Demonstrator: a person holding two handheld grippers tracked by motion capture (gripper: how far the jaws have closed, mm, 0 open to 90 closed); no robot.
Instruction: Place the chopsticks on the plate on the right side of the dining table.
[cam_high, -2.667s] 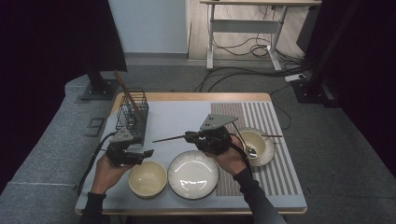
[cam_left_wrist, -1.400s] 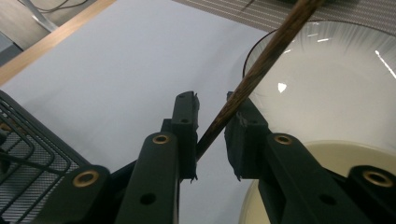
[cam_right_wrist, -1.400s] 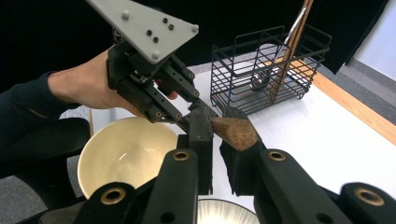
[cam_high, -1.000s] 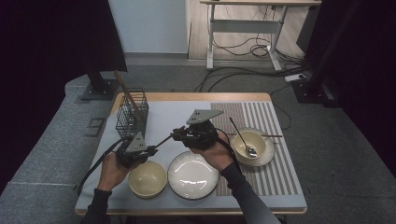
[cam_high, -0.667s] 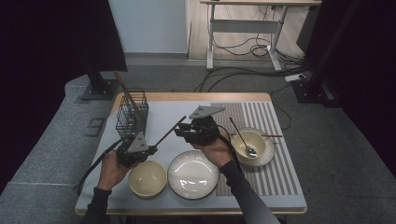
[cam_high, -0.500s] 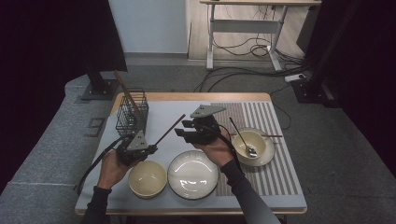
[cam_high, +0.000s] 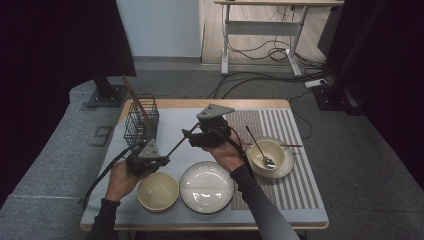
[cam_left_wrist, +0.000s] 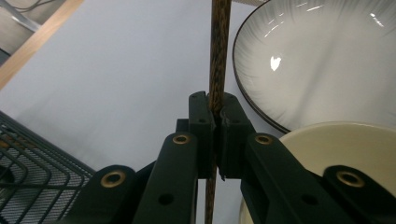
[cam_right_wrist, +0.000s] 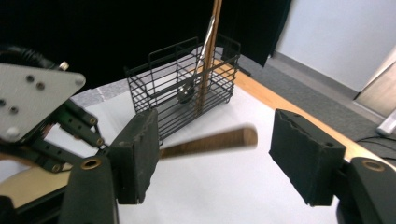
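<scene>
Handover of a chopstick (cam_high: 175, 145) between two hand-held grippers, read near to far. Nearest the person, cream bowl (cam_high: 158, 191) and white plate (cam_high: 207, 186) side by side on the table (cam_high: 300, 200), left clear of the work. Just beyond the bowl, left gripper (cam_high: 159, 161) with jaws clamped tight on the chopstick's lower end, seemingly to carry its whole weight during the exchange; in the left gripper view (cam_left_wrist: 214, 122), wood pinched squarely between the pads and running on past the tips. Farther on, right gripper (cam_high: 187, 136) with jaws just opened, wide and off the wood; in the right gripper view (cam_right_wrist: 212, 151), upper end of the chopstick (cam_right_wrist: 210, 142) lying crosswise in the gap, close by one pad, well apart from the other. Beyond, wire basket (cam_high: 141, 120) holding another chopstick (cam_high: 135, 97) upright, probably the destination.
</scene>
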